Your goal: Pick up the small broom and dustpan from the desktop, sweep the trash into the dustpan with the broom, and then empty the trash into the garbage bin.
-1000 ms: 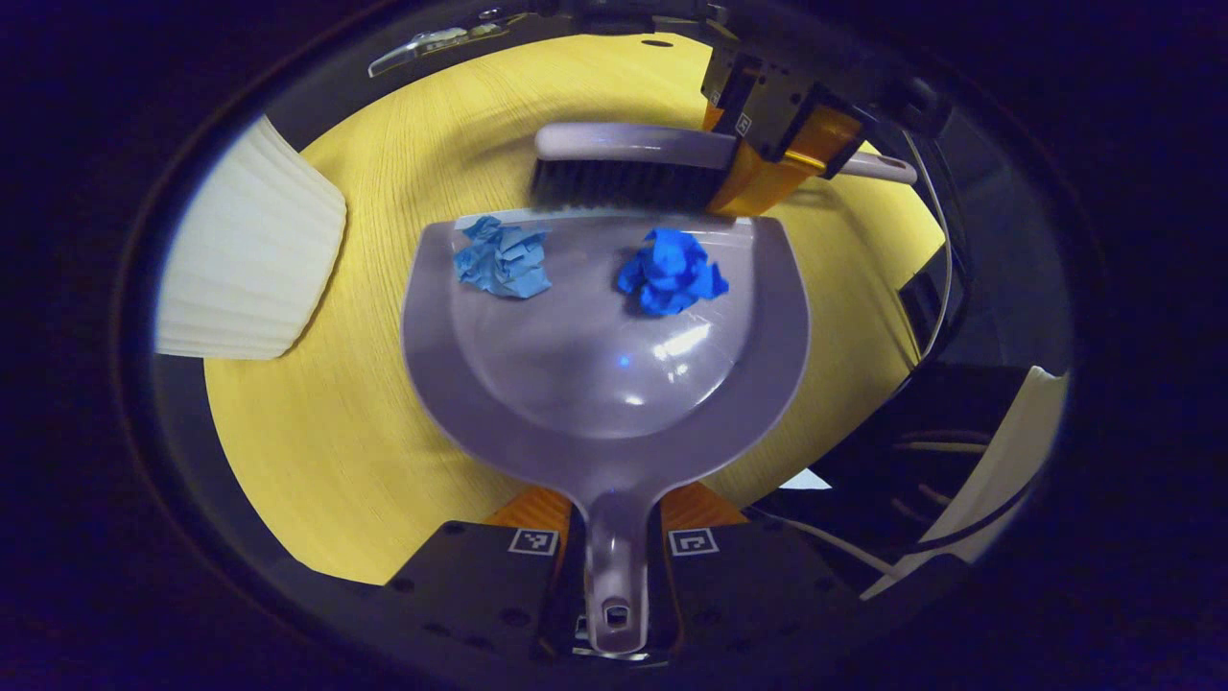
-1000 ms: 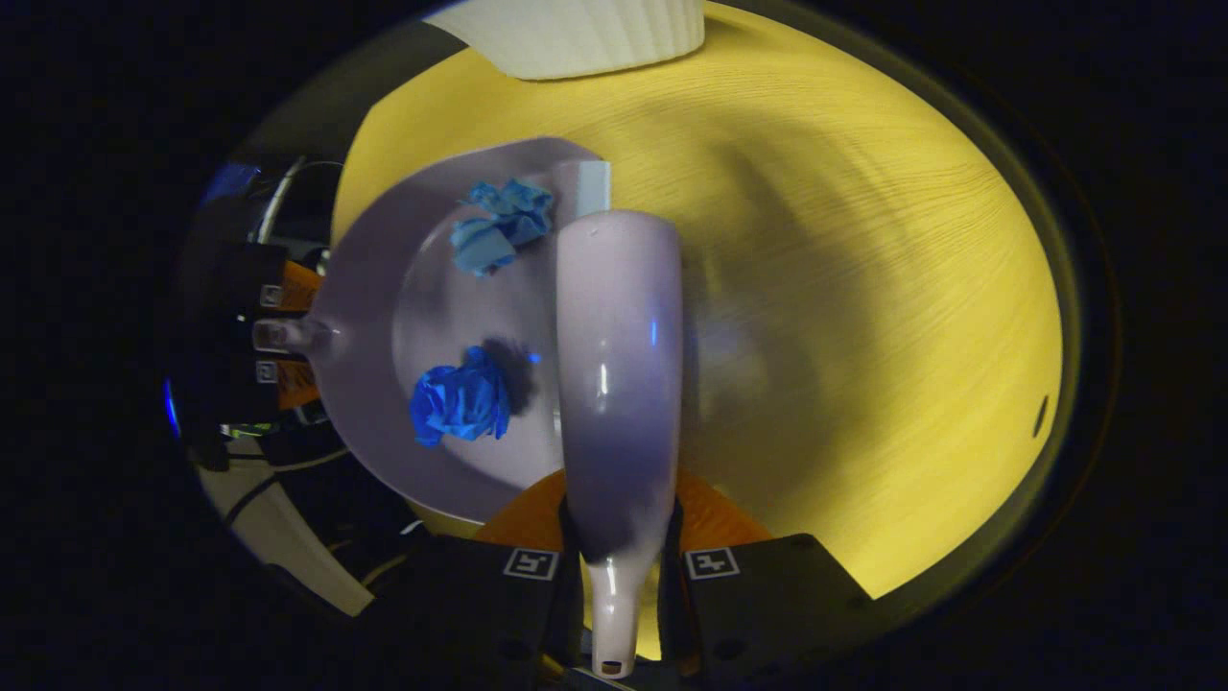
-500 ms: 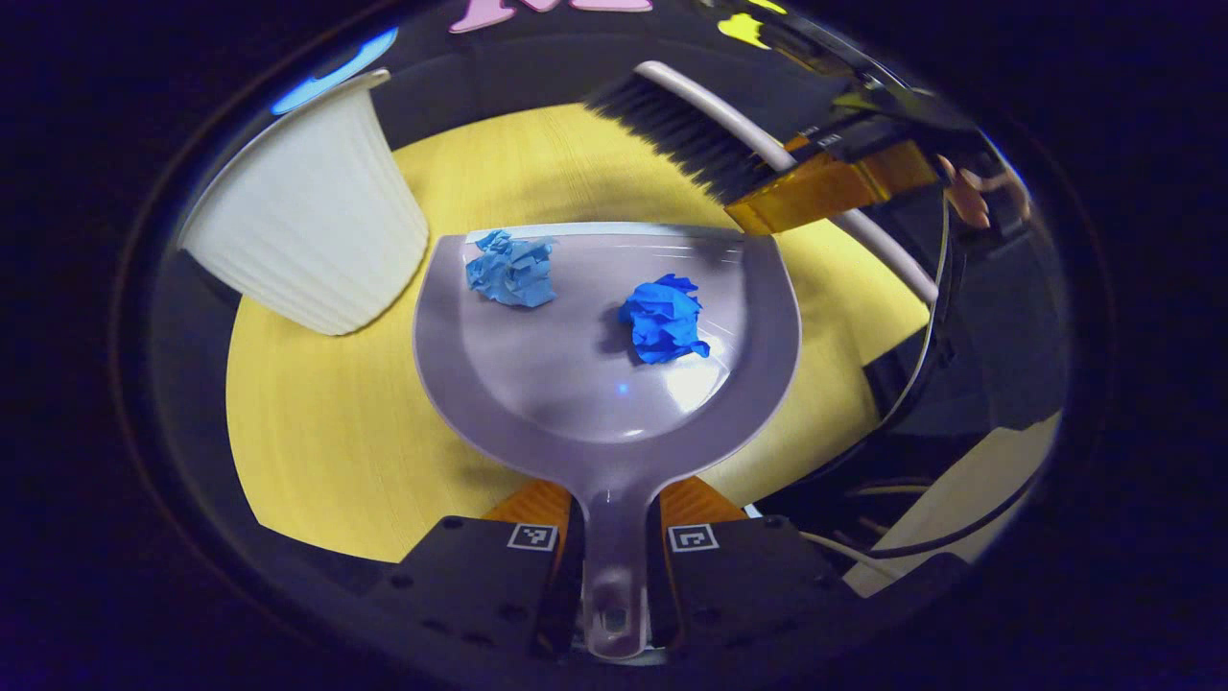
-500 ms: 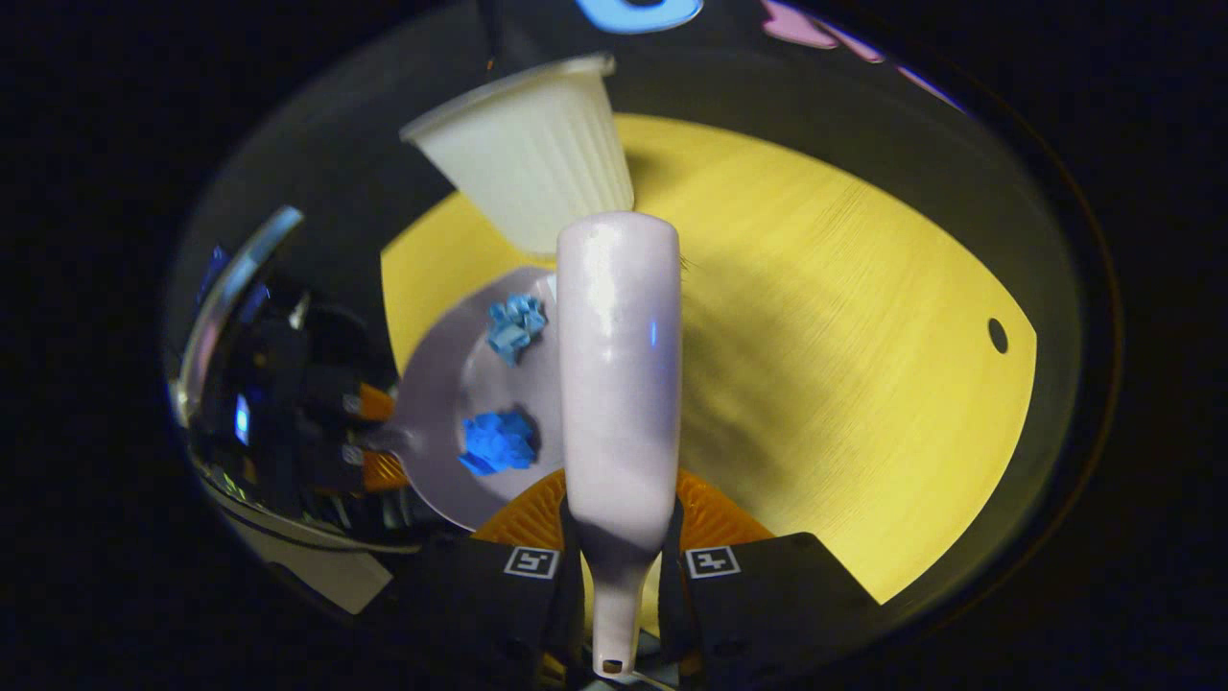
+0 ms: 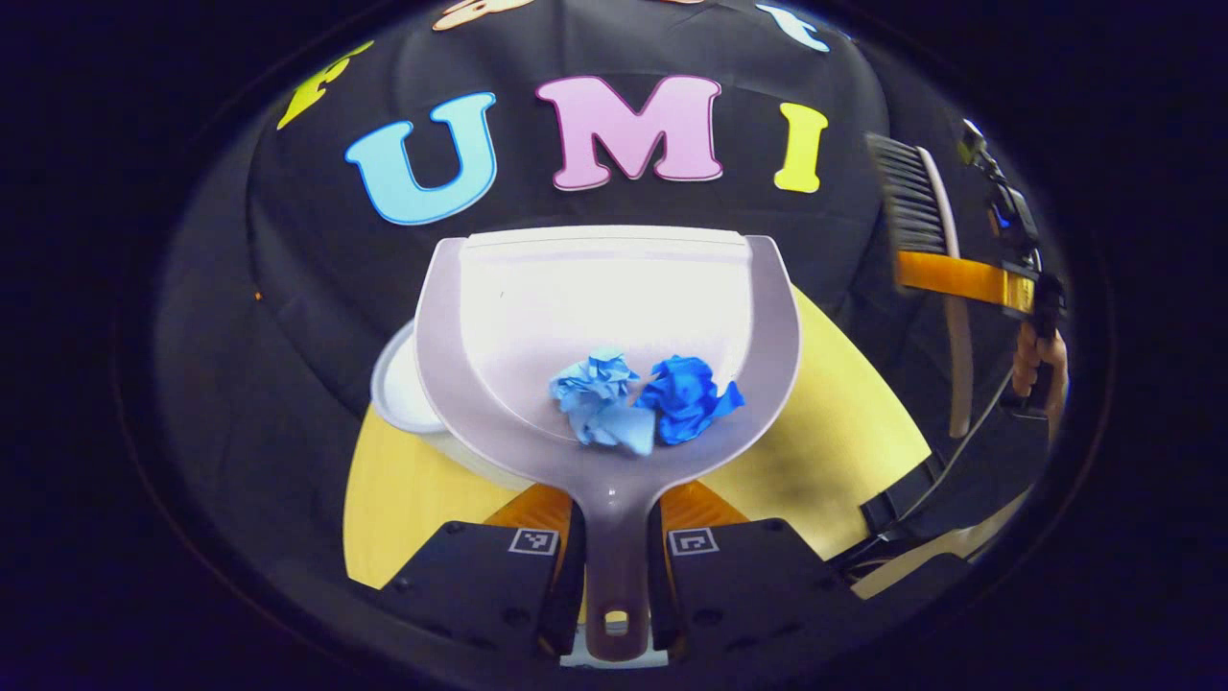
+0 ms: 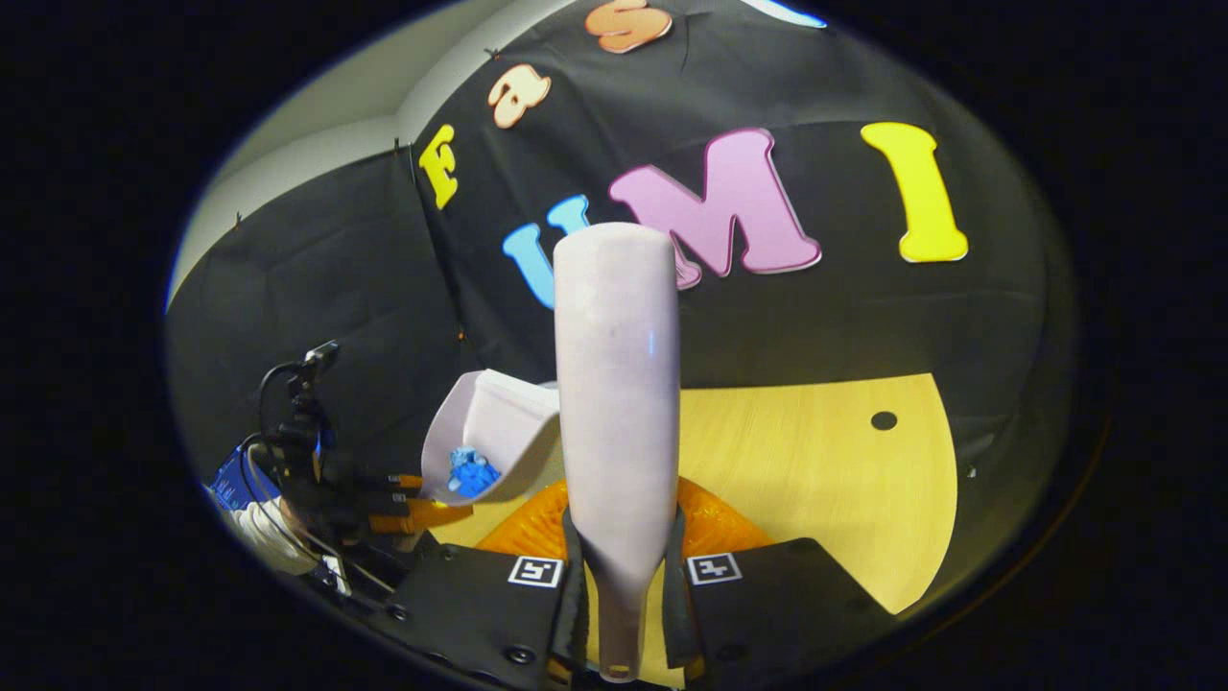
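The grey dustpan [image 5: 614, 288] is raised off the yellow table [image 5: 844, 422] and tipped back. A light blue paper ball [image 5: 600, 413] and a dark blue paper ball [image 5: 689, 398] rest together at its deep end by the handle. My left gripper [image 5: 616, 509] is shut on the dustpan handle. The white garbage bin [image 5: 395, 384] peeks out behind the pan's left side. In the right gripper view the broom [image 6: 616, 384] stands upright with my right gripper [image 6: 622, 523] shut on its handle. The dustpan [image 6: 499, 422] and left gripper [image 6: 393, 499] sit lower left.
In the left gripper view the broom [image 5: 911, 202] hangs in the air at the far right, bristles toward the pan, with a hand [image 5: 1041, 365] below it. The table [image 6: 815, 461] has a small round hole [image 6: 884, 420] near its far right.
Both grippers have risen and tilted up. The dustpan has lifted off the table and tipped back, so both paper balls slid toward the handle. The broom swung away to the right.
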`<state>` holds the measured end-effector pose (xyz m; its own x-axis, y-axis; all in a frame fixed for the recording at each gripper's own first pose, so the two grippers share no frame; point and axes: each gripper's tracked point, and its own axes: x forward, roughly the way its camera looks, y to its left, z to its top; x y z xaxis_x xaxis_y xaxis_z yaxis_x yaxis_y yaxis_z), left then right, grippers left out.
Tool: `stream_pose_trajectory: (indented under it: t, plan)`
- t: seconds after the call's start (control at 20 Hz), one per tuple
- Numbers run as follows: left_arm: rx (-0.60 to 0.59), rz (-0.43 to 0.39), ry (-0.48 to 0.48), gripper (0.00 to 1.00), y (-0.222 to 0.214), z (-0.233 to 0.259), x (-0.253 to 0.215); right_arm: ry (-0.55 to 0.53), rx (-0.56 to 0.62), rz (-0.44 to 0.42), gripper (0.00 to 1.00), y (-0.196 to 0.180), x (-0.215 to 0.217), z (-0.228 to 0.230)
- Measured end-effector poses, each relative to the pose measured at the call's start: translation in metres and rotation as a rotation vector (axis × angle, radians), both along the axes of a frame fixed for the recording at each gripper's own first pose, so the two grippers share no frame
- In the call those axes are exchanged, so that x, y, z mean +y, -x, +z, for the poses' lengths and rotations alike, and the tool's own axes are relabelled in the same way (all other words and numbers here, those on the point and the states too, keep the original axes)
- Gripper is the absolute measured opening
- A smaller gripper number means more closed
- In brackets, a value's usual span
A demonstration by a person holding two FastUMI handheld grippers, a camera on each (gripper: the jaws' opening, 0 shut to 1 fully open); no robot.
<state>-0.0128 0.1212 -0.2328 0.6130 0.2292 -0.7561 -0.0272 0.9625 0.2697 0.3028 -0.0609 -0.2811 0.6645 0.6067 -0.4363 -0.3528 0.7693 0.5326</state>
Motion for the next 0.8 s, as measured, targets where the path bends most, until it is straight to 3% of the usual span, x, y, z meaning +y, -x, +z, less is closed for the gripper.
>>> stream_pose_trajectory:
  t: [0.15, 0.4, 0.6, 0.8]
  plan:
    - [0.007, 0.007, -0.299, 0.25, -0.016, 0.057, 0.082, 0.054, -0.014, -0.059, 0.32, 0.015, -0.023, 0.007]
    - [0.17, -0.052, -0.75, 0.25, -0.025, 0.099, 0.171, 0.036, 0.06, -0.104, 0.33, 0.033, -0.033, -0.011]
    - [0.333, -0.172, -0.987, 0.25, -0.021, 0.109, 0.198, 0.032, 0.082, -0.102, 0.33, 0.042, -0.034, -0.013]
    - [0.5, -0.33, -1.379, 0.27, -0.02, 0.131, 0.214, 0.056, 0.098, -0.092, 0.33, 0.051, -0.032, -0.021]
